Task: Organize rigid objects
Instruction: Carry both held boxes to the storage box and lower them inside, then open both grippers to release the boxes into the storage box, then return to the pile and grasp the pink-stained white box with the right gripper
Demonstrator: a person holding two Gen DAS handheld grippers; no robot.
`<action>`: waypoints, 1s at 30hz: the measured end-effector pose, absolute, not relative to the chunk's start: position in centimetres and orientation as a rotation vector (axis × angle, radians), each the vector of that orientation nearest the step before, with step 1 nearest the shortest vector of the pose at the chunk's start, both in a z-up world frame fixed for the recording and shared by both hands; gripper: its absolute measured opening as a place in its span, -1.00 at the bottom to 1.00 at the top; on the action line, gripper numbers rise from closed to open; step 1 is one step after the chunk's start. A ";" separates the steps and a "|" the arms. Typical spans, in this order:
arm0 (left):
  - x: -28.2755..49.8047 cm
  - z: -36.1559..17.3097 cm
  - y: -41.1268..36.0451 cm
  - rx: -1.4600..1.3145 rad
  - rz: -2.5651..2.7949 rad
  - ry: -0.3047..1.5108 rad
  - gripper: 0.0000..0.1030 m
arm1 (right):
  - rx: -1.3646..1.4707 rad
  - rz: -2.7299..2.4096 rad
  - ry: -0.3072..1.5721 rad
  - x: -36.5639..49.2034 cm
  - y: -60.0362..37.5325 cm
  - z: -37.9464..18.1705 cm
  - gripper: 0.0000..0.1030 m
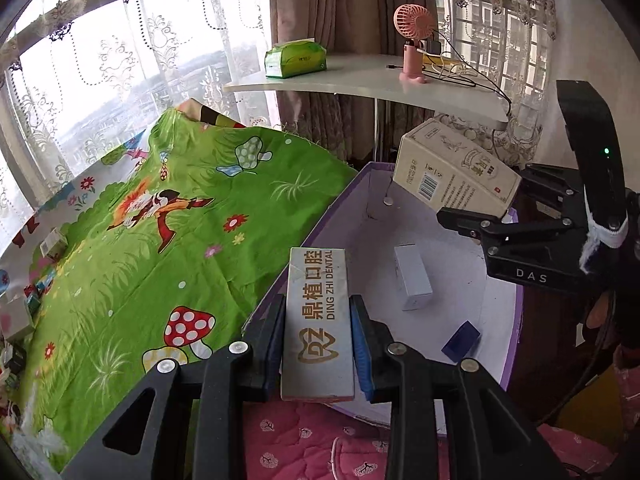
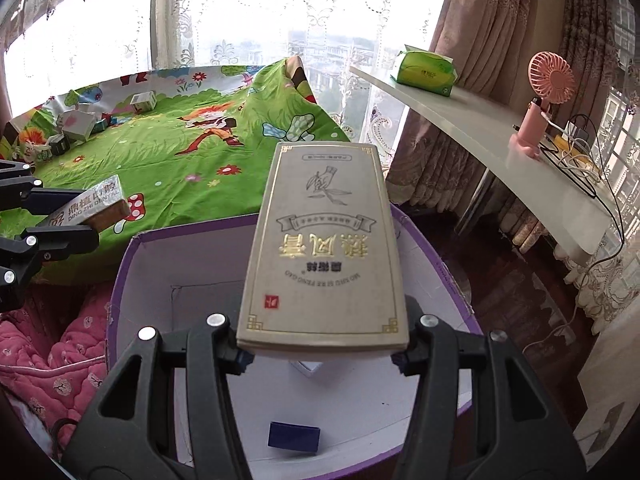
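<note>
- We held the left gripper [image 1: 318,344] closed on a slim grey dental box [image 1: 318,320]; its blue-padded fingers [image 1: 362,344] pressed both long sides of the box.
- The dental box pointed forward over the near left rim of the purple bin [image 1: 304,236], above the edge where the bin met the green cartoon sheet [image 1: 160,208].
- We held the right gripper [image 2: 322,354] clamped on a larger beige tea box [image 2: 324,248], gripped at its near end, with the fingers at a medium spread set by the width of the box.
- The tea box hung in the air over the open bin, its printed face up and its text upside down in the right wrist view.
- In the left wrist view the tea box [image 1: 452,168] was tilted above the far right part of the bin.
- Inside the bin, on its white floor, lay a white box [image 1: 412,276] and a small dark blue box [image 1: 460,340], apart from each other.
- More small boxes [image 2: 80,124] lay scattered at the far end of the sheet.
- A white desk [image 1: 360,80] beside the curtains carried a green tissue pack [image 1: 295,58] and a pink fan [image 1: 414,40].
</note>
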State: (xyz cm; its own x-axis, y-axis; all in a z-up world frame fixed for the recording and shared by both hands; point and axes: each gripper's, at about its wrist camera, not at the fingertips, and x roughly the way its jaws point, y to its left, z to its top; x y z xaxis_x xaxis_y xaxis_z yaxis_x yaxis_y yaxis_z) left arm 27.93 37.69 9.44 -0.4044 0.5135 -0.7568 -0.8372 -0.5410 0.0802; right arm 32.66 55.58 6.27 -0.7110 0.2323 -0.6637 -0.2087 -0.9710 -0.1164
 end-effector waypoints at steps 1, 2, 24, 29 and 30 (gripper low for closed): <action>27.9 9.1 38.0 -0.889 2.004 0.571 -0.38 | -1.057 2.688 -0.037 32.9 56.2 6.2 0.08; 27.9 8.7 38.3 -0.899 1.986 0.558 -0.38 | -1.059 2.675 -0.026 33.1 56.7 6.1 0.08; 16.2 5.2 17.0 -1.036 2.568 0.394 0.46 | -1.243 2.773 -0.082 26.9 48.9 5.4 0.59; 12.0 3.5 6.2 -1.179 2.761 0.238 0.54 | -1.426 2.967 -0.251 22.5 38.8 3.8 0.66; 11.0 3.3 4.5 -1.201 2.798 0.226 0.54 | -1.451 3.007 -0.309 21.5 36.6 3.6 0.66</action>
State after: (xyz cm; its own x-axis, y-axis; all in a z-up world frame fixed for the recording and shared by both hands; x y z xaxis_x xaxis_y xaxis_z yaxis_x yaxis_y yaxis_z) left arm 11.04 4.45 3.35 -0.6874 0.0227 -0.7259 -0.1388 -0.9852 0.1006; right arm 21.46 36.55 3.56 -0.6076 -0.1095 -0.7867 0.2671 -0.9609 -0.0725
